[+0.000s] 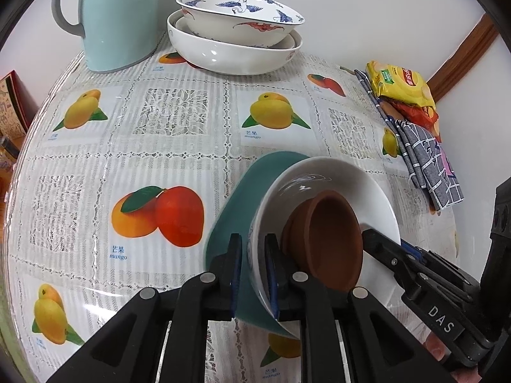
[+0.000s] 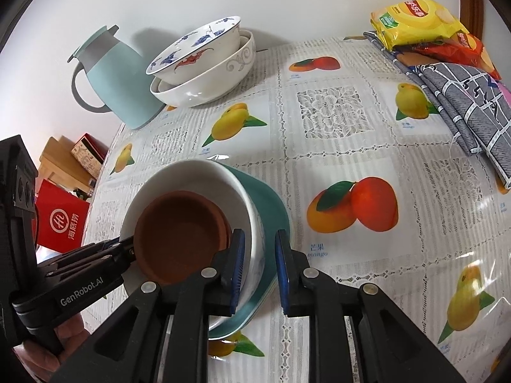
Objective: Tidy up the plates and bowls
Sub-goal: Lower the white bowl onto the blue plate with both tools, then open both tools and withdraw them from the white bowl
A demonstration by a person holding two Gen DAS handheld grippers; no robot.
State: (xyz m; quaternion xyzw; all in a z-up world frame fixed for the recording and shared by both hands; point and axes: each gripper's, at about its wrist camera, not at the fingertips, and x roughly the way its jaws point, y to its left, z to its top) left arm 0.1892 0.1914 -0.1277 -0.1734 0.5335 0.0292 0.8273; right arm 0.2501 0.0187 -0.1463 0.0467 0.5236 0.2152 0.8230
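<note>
Two grippers set on one nested stack on the table (image 1: pixel 159 146). Found the stack at 5 o'clock in the left wrist view and at 7 o'clock in the right wrist view: a brown clay dish (image 1: pixel 329 233) lying tilted inside a white bowl (image 1: pixel 335 172), and this bowl sitting inside a teal dish (image 1: pixel 223 210).

Saw the left gripper (image 1: pixel 253 242) astride the wall of the white bowl, one finger inside beside the brown clay dish, the other outside over the teal dish. Noted its jaws only a little spread, with a thin slit of teal showing between outer pad and bowl wall, so not pinching.

Saw the right gripper (image 2: pixel 259 239) at the opposite side, astride both the white bowl wall and the teal rim. Noted its jaws a little spread also, with a narrow gap at the outer pad, gripping nothing tight. Could not judge from either view any contact between teal dish and table.

Farther back, at 12 o'clock in the left wrist view, found a crane-painted bowl (image 1: pixel 239 9) leaning inside a bigger white serving bowl (image 1: pixel 230 57), with a pale blue jug (image 1: pixel 118 16) just beside at 11 o'clock. At 2 o'clock, near the wall, saw yellow and red snack packets (image 1: pixel 402 86) lying on a folded checked cloth (image 1: pixel 440 172).
</note>
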